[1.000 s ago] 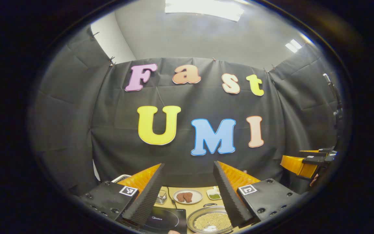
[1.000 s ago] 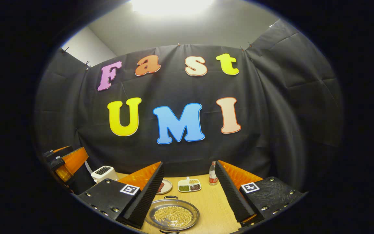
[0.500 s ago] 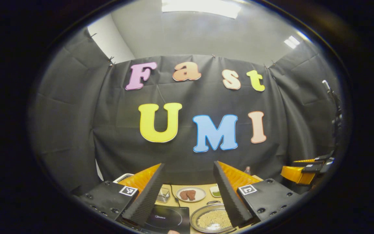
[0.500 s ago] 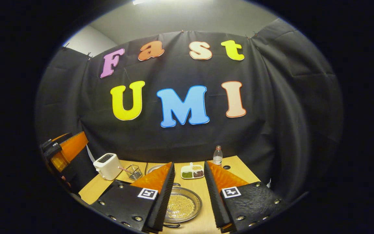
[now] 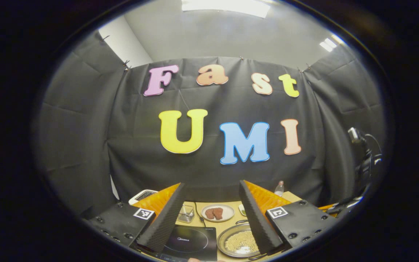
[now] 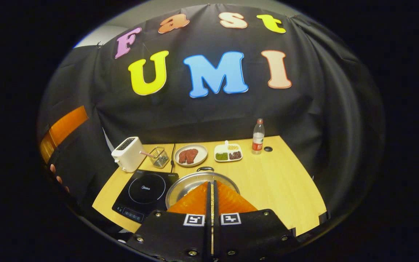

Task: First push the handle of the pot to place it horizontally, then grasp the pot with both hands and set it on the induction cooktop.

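A shallow silver pot with pale beans in it sits on the wooden table, just right of the black induction cooktop. One of its loop handles points toward the back wall. My right gripper hovers over the pot's near side, shut with nothing between the fingers. In the left gripper view the pot and the cooktop lie below my left gripper, which is open, empty and held high. The left gripper's body and a hand show at the right gripper view's left edge.
Along the back of the table stand a white toaster, a small wire basket, a plate of meat, a divided dish and a water bottle. Bare wood lies right of the pot. A camera stand is at the far right.
My right gripper has shut its fingers and tipped down toward the pot, bringing the whole table into sight. My left gripper has drifted only a little; the right gripper has sunk low at its right edge.
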### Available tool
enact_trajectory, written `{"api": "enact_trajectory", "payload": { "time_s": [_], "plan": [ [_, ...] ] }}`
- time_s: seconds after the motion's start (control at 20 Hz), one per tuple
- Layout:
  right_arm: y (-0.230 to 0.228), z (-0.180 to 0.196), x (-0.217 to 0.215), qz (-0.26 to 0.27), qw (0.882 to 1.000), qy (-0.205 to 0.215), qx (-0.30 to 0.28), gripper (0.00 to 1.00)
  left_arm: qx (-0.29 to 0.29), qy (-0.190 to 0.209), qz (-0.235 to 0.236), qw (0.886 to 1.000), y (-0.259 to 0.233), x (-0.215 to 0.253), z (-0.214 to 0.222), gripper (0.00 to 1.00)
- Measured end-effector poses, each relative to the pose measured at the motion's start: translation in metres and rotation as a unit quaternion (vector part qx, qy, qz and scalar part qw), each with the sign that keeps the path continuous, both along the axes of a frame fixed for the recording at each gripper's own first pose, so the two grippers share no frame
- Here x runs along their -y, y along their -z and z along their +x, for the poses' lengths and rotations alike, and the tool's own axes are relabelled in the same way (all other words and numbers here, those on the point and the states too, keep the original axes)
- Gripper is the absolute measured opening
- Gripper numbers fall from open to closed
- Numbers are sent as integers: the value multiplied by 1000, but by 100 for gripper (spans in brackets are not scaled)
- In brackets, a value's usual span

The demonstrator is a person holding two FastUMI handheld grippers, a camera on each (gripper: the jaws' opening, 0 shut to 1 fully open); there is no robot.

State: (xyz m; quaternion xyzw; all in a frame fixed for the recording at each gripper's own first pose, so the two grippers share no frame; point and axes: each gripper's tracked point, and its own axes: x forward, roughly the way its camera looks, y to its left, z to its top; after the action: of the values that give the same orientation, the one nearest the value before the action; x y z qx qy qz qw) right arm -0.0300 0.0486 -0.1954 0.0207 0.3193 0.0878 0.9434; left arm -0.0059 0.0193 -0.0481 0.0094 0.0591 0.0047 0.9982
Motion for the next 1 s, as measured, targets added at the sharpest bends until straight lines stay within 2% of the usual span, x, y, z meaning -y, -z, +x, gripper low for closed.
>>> {"api": "enact_trajectory", "payload": {
  "time_s": [0.15, 0.3, 0.55, 0.6, 0.8, 1.0],
  "plan": [
    [25, -8, -13, -15, 999, -25, -30, 2, -6, -7, 0, 1000, 7, -10, -3, 97],
    [46, -17, -28, -7, 997, -40, -71, 2, -11, -15, -3, 1000, 13, -22, -6, 96],
    [88, -35, -54, 17, 987, -58, -152, 2, -24, -31, -10, 999, 27, -47, -7, 95],
    [96, -35, -57, 17, 985, -60, -162, 2, -27, -35, -10, 999, 30, -52, -8, 99],
    [129, -50, -71, 20, 976, -69, -207, 2, -36, -45, -12, 998, 39, -69, -12, 95],
    [160, -61, -85, 22, 966, -82, -244, 2, -41, -51, -9, 998, 45, -85, -12, 97]
  ]
}}
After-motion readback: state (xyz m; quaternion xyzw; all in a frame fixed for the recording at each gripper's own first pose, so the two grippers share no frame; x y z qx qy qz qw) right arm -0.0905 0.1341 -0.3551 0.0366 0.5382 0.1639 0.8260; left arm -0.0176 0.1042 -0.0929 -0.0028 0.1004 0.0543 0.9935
